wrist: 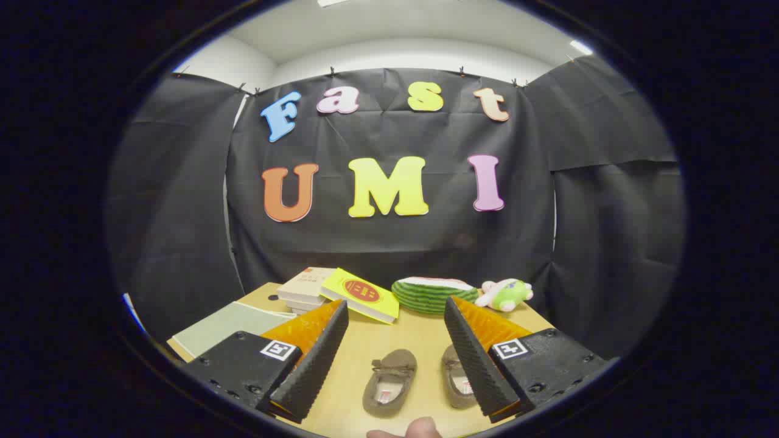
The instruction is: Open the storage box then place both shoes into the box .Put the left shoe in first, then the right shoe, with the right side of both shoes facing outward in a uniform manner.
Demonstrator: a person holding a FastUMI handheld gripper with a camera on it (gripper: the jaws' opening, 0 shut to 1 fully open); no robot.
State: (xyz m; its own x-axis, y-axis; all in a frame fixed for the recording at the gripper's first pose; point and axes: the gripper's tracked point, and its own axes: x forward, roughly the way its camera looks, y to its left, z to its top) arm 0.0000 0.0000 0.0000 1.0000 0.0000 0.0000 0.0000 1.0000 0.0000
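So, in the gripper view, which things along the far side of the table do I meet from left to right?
Green sheet → stack of books → yellow book → watermelon toy → plush toy. The gripper is open over the shoes.

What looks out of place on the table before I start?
The yellow book leans tilted on the book stack instead of lying flat. The two shoes sit side by side between the open gripper's fingers. I cannot spot the storage box.

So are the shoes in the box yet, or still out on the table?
Out. Both brown shoes, one between the open fingers and the other partly behind a finger, lie on the bare table, openings up.
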